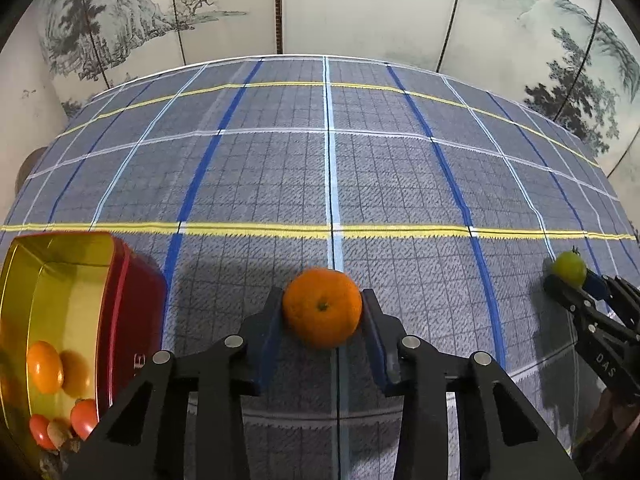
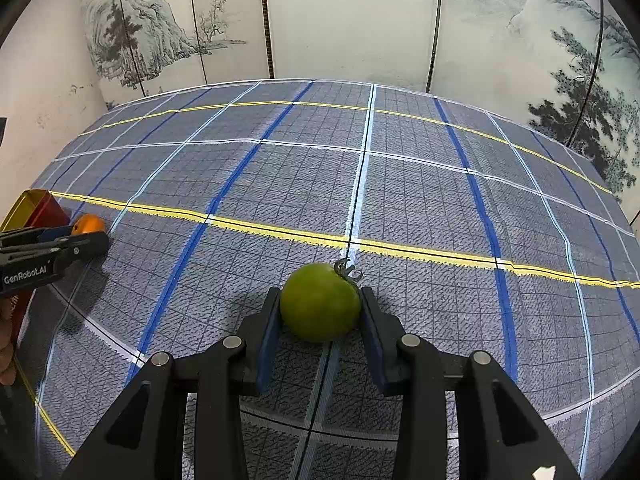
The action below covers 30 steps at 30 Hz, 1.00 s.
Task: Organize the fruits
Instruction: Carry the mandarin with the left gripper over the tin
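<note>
Bright, even overhead light, soft shadows on the tablecloth [image 1: 360, 184]; sharp focus, strong fisheye bending, dark corners.

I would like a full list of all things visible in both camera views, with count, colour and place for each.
orange: 1, orange, between the left gripper's fingers, over the cloth
green tomato: 1, green with stem, between the right gripper's fingers
tin box: 1, red outside, gold inside, at the left on the cloth
fruits in the box: 1 orange-yellow, 2 small red, plus brownish pieces, kind unclear
tablecloth: 1, grey-blue plaid with blue, white, yellow lines
folding screen: 1, pale with ink landscape, behind the table
left gripper: 1, black, blue fingers
right gripper: 1, black, blue fingers
</note>
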Each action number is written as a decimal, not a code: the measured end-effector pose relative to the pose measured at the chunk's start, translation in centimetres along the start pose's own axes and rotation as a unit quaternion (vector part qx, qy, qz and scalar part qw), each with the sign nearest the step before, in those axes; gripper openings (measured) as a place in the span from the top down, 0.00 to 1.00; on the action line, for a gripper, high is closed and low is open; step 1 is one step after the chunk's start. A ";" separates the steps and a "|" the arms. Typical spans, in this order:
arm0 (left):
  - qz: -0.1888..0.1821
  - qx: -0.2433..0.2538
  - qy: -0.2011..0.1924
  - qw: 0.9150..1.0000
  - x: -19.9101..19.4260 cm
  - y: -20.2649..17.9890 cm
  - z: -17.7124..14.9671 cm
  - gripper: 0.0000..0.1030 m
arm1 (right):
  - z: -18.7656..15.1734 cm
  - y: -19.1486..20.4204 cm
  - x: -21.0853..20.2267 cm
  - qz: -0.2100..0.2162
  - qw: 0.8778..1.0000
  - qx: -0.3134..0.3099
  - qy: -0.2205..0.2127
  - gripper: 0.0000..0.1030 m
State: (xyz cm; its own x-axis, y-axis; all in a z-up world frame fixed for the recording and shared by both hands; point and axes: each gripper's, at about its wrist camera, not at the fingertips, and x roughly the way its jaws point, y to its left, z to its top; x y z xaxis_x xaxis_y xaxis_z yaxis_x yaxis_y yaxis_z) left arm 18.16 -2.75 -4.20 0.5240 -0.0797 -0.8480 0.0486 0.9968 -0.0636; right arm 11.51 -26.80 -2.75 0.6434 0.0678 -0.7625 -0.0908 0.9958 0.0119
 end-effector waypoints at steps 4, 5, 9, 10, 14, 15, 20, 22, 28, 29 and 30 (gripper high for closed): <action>-0.002 -0.003 0.003 1.000 -0.5 0.1 -0.8 0.63 | 0.0 0.0 0.0 0.000 1.000 0.000 0.000 0.65; -0.002 -0.003 0.004 1.000 -0.7 0.2 -1.0 0.63 | 0.0 0.0 0.0 0.000 1.000 0.000 0.000 0.65; -0.002 -0.005 0.008 1.000 -1.3 0.2 -1.8 0.63 | 0.0 0.0 0.0 0.000 1.000 0.000 0.000 0.65; -0.003 -0.005 0.009 1.000 -1.6 0.2 -2.0 0.63 | 0.0 0.1 0.0 0.000 1.000 0.000 0.000 0.65; -0.002 -0.001 0.005 1.000 -2.7 0.1 -2.7 0.63 | 0.0 0.0 0.0 0.000 1.000 0.000 0.000 0.65; -0.002 0.000 0.003 1.000 -3.1 0.1 -2.9 0.63 | 0.0 0.0 0.0 0.000 1.000 0.000 0.000 0.65; -0.009 0.008 -0.004 1.000 -4.9 -0.3 -3.6 0.63 | -0.1 0.0 0.0 -0.002 1.000 -0.001 0.000 0.65; -0.010 0.011 -0.009 1.000 -5.6 -0.5 -3.8 0.63 | -0.1 0.1 0.0 -0.002 1.000 -0.001 0.000 0.65; -0.007 0.008 -0.018 1.000 -7.6 -0.2 -4.2 0.63 | -0.1 0.1 0.0 -0.002 1.000 -0.002 0.000 0.65; -0.007 0.007 -0.020 1.000 -7.9 -0.1 -4.3 0.63 | -0.1 0.1 0.0 -0.002 1.000 -0.001 0.000 0.65; -0.007 0.006 -0.024 1.000 -8.4 0.0 -4.4 0.63 | -0.1 0.1 0.0 -0.002 1.000 -0.001 0.000 0.65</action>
State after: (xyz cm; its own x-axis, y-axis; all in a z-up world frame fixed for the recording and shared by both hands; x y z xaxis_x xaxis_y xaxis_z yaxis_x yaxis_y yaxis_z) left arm 10.06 -2.05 0.60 0.5629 -0.0945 -0.8211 0.0663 0.9954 -0.0691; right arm 11.45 -26.74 -2.77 0.6435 0.0636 -0.7628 -0.0903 0.9959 0.0069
